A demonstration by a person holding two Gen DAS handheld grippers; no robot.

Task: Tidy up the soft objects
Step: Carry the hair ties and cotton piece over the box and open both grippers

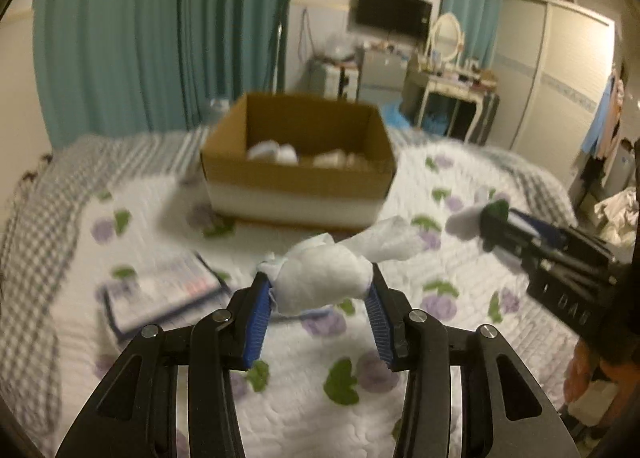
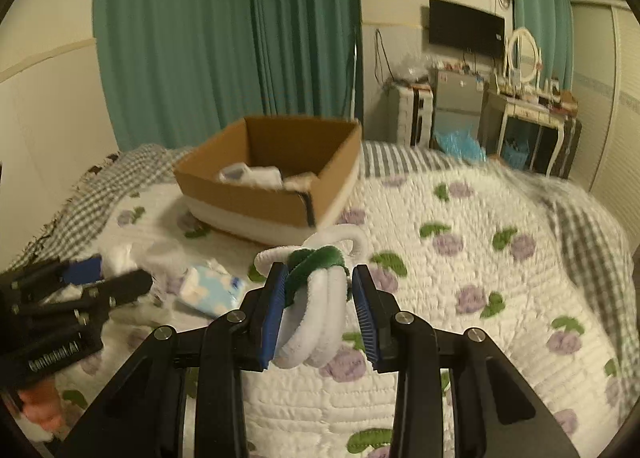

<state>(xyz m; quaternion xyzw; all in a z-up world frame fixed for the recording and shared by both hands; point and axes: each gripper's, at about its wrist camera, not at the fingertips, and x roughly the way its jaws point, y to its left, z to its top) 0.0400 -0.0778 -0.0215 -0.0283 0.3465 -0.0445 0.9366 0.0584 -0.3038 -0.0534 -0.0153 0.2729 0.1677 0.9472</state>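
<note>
My left gripper (image 1: 318, 284) is shut on a white crumpled tissue wad (image 1: 324, 278), held above the floral quilt. My right gripper (image 2: 320, 278) is shut on a bundle of white and green fuzzy pipe-cleaner loops (image 2: 316, 298); it shows in the left wrist view (image 1: 486, 228) at the right with white fuzz sticking out. An open cardboard box (image 1: 298, 174) stands ahead on the bed, with several white soft items inside (image 1: 276, 152); it also shows in the right wrist view (image 2: 276, 198). The left gripper appears at the lower left of the right wrist view (image 2: 100, 278).
A flat tissue pack (image 1: 164, 290) lies on the quilt left of my left gripper, also in the right wrist view (image 2: 210, 290). Teal curtains (image 2: 224, 38) hang behind the bed. A dresser with a mirror (image 2: 528, 106) and a TV (image 2: 466, 28) stand at the far right.
</note>
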